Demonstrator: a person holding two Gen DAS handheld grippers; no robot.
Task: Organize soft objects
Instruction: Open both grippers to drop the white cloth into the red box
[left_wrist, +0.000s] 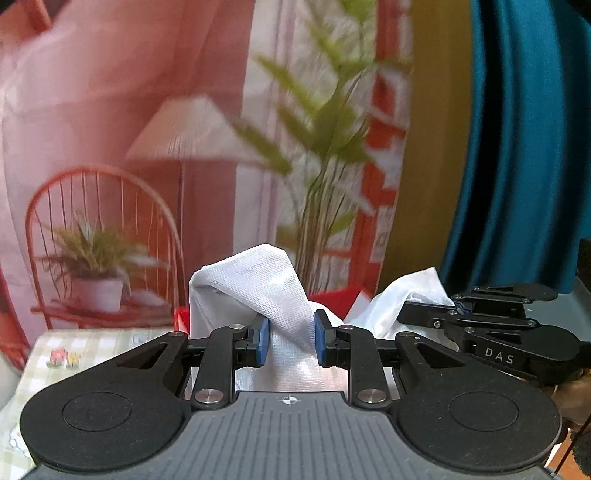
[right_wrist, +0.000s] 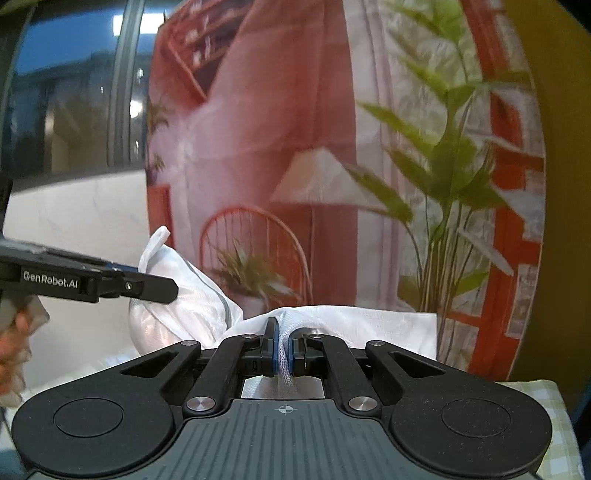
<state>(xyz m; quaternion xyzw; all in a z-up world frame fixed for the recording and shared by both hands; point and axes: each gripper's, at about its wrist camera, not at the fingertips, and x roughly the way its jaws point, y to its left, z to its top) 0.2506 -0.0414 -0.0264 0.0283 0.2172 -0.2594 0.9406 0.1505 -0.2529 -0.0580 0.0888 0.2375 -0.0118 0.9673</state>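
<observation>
A white mesh fabric bag (left_wrist: 255, 291) is held up in the air between both grippers. My left gripper (left_wrist: 291, 341) is shut on a bunched fold of it, blue pads pressing the cloth from both sides. My right gripper (right_wrist: 283, 349) is shut on a stitched edge of the same white fabric (right_wrist: 354, 325). The right gripper also shows in the left wrist view (left_wrist: 436, 310), gripping the cloth's right end. The left gripper shows in the right wrist view (right_wrist: 147, 286), on the cloth's left end.
A printed backdrop (left_wrist: 184, 147) with a red chair, lamp and plants hangs close behind. A green checked tablecloth (left_wrist: 92, 350) lies below at left. A teal curtain (left_wrist: 524, 147) hangs at right. A dark window (right_wrist: 74, 92) is at the left.
</observation>
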